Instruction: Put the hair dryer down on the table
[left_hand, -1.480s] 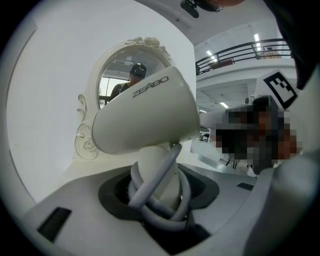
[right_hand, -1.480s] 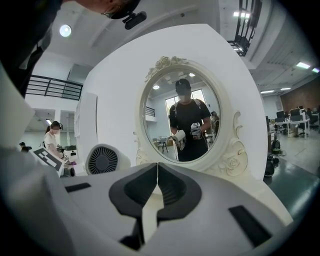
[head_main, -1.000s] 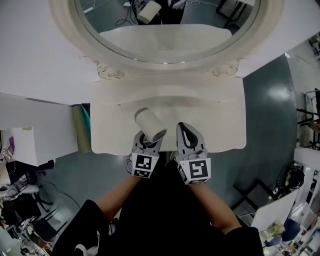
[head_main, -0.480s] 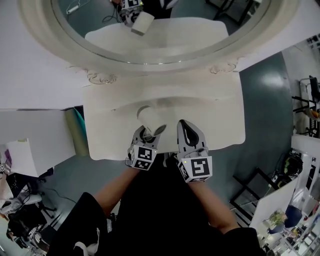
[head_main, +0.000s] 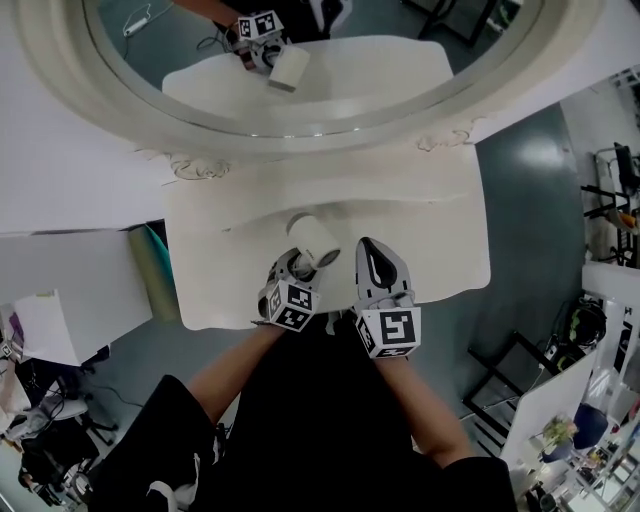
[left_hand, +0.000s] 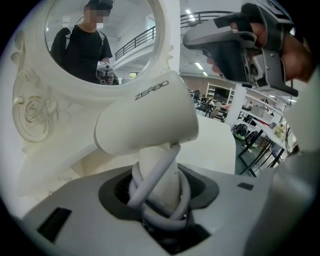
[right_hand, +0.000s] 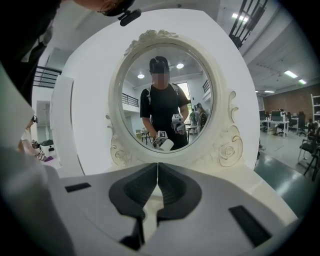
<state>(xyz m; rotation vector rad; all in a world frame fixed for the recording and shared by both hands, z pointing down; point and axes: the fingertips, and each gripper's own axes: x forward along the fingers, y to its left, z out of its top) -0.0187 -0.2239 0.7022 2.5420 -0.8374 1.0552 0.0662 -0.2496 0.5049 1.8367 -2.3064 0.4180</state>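
Observation:
A white hair dryer (head_main: 313, 240) hangs low over the white vanity table (head_main: 440, 230), barrel tilted up and away from me. My left gripper (head_main: 296, 272) is shut on its handle, which has the grey cord (left_hand: 156, 186) wound round it. In the left gripper view the dryer's barrel (left_hand: 150, 117) fills the middle above the left gripper (left_hand: 159, 197). Whether the dryer touches the tabletop I cannot tell. My right gripper (head_main: 378, 262) is just to the right, above the table's front edge. The right gripper (right_hand: 157, 182) is shut with nothing between its jaws.
A round mirror in an ornate white frame (head_main: 300, 120) stands at the back of the table and reflects the person and both grippers. The mirror (right_hand: 162, 97) faces the right gripper. A white cabinet (head_main: 60, 290) stands to the left. Dark floor (head_main: 540, 200) surrounds the table.
The left gripper has sunk toward the tabletop with the hair dryer and tipped further down. The right gripper has shifted only slightly.

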